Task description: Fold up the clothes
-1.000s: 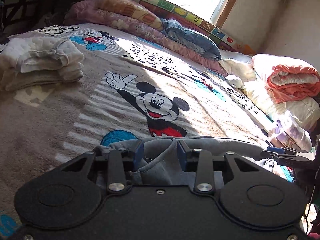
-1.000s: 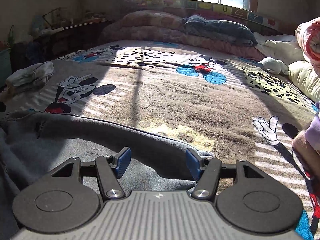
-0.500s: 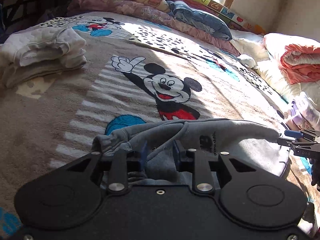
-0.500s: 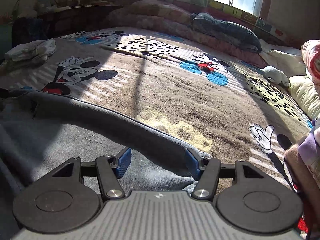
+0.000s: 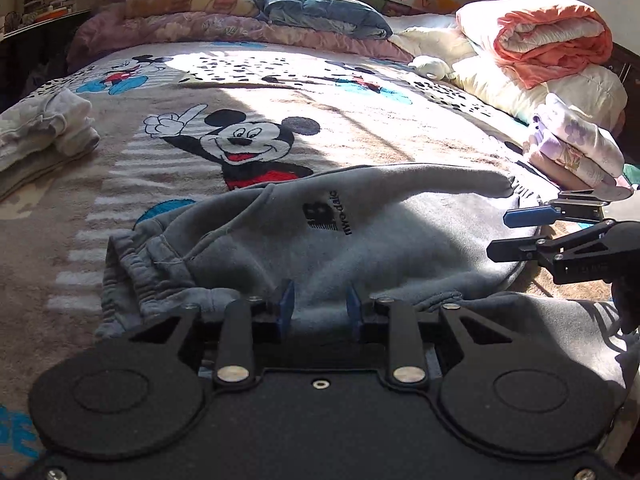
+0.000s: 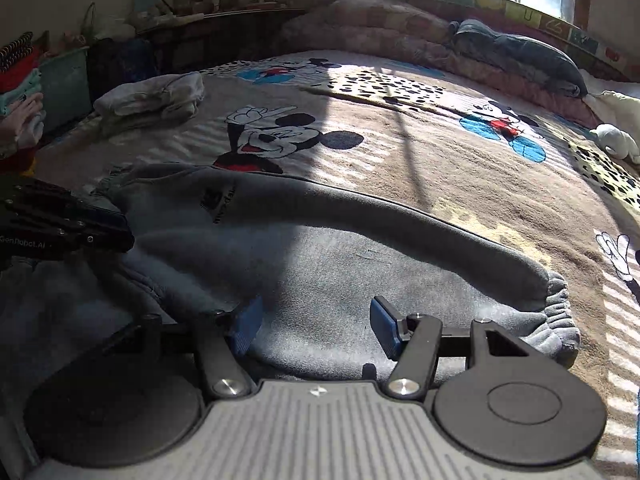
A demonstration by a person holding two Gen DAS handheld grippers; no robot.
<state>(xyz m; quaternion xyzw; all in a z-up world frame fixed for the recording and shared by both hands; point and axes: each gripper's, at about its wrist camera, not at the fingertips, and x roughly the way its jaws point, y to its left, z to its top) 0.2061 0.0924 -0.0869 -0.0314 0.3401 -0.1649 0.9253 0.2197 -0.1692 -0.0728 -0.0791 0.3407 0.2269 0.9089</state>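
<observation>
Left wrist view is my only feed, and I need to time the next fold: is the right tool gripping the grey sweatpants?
Observer: No. The right wrist view shows the right tool with its pads wide apart above the grey sweatpants, with nothing pinched between them.
Operator: Where is the leg's cuff relative to that tool?
Observer: The gathered cuff lies just past the tool's right finger, to its outer side.
Operator: Is there anything off the bed's left side that I can't see?
Observer: Yes. A pile of red and teal folded fabrics sits next to a green bin.
</observation>
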